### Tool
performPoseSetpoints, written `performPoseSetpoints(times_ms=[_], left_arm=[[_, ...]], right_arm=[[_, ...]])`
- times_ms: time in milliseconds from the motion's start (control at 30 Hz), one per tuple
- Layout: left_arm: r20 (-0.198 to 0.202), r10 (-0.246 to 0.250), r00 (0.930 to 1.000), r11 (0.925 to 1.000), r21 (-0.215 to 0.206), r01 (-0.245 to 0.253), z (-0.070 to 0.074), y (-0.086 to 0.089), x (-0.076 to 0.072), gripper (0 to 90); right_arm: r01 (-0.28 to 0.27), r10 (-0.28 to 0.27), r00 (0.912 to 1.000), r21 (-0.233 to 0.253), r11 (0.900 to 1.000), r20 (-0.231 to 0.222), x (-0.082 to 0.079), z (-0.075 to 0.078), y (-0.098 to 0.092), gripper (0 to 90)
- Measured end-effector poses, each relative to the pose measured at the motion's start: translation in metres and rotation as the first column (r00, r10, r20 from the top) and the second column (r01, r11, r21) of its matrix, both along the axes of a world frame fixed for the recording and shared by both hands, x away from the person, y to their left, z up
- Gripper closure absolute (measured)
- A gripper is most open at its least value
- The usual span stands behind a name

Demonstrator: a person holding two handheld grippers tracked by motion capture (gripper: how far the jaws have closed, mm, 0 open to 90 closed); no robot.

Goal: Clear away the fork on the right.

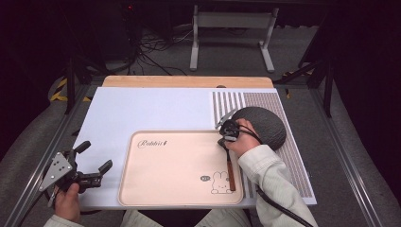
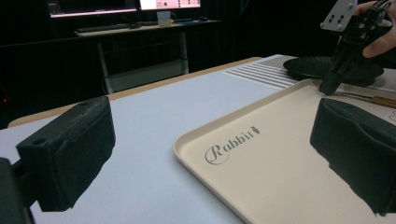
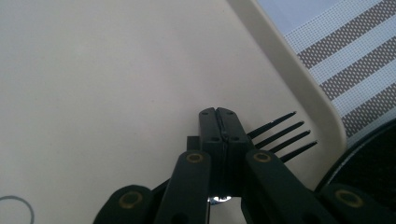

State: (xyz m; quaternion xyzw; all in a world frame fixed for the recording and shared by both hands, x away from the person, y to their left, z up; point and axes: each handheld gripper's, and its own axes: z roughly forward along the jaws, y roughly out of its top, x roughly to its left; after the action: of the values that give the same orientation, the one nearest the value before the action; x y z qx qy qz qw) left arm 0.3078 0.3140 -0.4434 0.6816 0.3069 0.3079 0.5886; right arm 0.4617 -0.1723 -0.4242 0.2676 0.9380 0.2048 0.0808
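A fork with a wooden handle (image 1: 231, 174) lies along the right side of a cream tray (image 1: 175, 182) printed with a rabbit. My right gripper (image 1: 224, 141) points down at the fork's neck. Its jaws are pressed together (image 3: 218, 113), with the tines (image 3: 280, 137) sticking out beside them and the neck hidden underneath. From the left gripper view this gripper (image 2: 328, 86) touches down near the tray's far rim, and the handle (image 2: 373, 99) rests flat. My left gripper (image 1: 96, 157) hovers left of the tray, open and holding nothing (image 2: 212, 154).
A dark round plate (image 1: 265, 124) sits on a striped placemat (image 1: 293, 156) just right of the tray. A white board (image 1: 142, 111) covers the table. The table's front edge runs close below the tray.
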Motion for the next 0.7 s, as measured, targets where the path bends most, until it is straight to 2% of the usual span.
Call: performPoseSetpoints(times_ms=[233, 433, 567, 700], left_arm=[[-0.003, -0.001, 1.0, 1.0, 0.0, 0.001, 0.0, 0.0, 0.0, 0.7], [-0.003, -0.001, 1.0, 1.0, -0.002, 0.001, 0.0, 0.0, 0.0, 0.7], [-0.002, 0.0, 1.0, 1.0, -0.001, 0.0, 0.0, 0.0, 0.0, 0.6], [-0.004, 0.0, 1.0, 1.0, 0.0, 0.0, 0.0, 0.0, 0.0, 0.7]], right_arm=[[0.025, -0.025, 0.9997, 0.004, 1.0, -0.004, 0.0, 0.0, -0.007, 90.0], [0.01, -0.01, 0.9999, 0.03, 1.0, 0.008, -0.002, 0.003, -0.006, 89.3], [-0.012, 0.009, 0.999, 0.065, 0.998, 0.043, -0.006, 0.013, -0.006, 78.2], [-0.031, 0.02, 0.9957, 0.13, 0.991, 0.09, -0.014, 0.028, -0.008, 60.8]])
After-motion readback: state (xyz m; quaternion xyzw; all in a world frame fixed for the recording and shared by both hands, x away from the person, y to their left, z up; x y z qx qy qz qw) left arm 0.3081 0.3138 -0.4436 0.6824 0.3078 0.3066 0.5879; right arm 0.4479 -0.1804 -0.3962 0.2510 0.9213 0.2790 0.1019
